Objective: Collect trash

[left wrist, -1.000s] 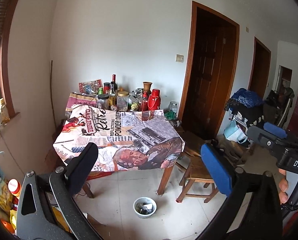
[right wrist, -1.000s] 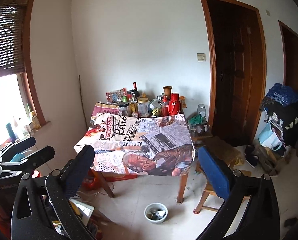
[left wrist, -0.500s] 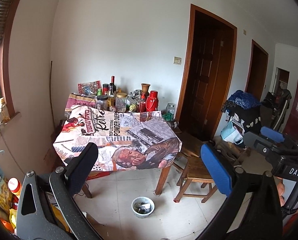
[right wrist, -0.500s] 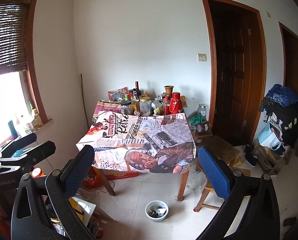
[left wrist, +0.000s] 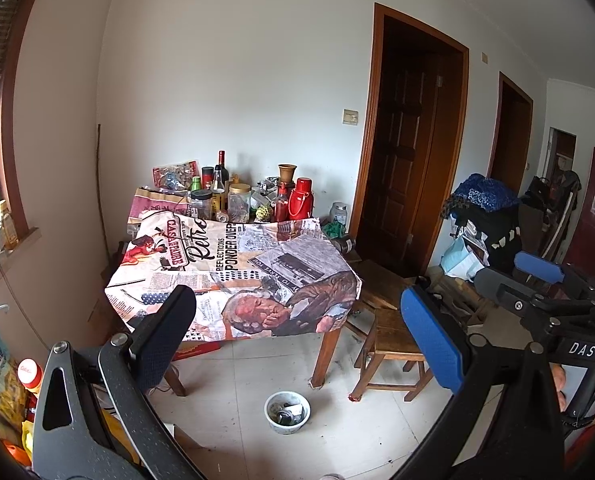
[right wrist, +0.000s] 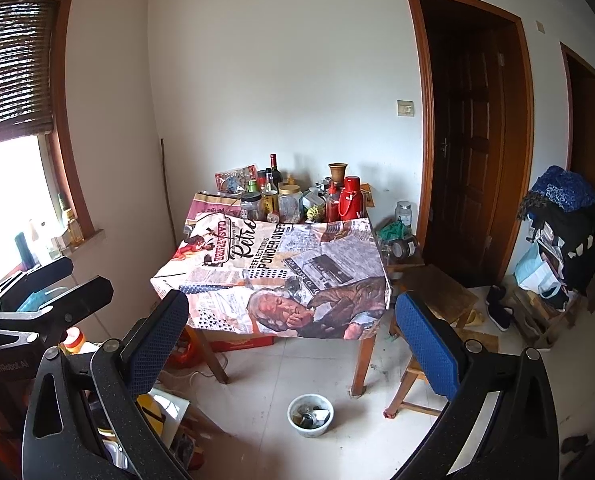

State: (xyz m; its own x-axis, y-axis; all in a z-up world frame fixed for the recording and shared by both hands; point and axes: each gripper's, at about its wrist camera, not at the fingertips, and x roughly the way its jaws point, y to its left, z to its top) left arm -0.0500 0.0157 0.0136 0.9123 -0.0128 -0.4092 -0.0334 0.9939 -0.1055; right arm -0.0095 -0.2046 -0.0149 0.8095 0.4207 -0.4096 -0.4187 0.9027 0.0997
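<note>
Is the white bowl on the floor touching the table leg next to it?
Apart. The right wrist view shows bare floor tile between the white bowl and the foot of the table leg; the left wrist view shows the same gap.

Bare floor fronts bowl; table, stool flank it.

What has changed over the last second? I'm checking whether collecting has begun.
Only the viewpoint drifted: both cameras eased back slightly. Nothing was gripped or released. The left gripper and right gripper stay open and empty; the bowl remains on the floor by the table.
</note>
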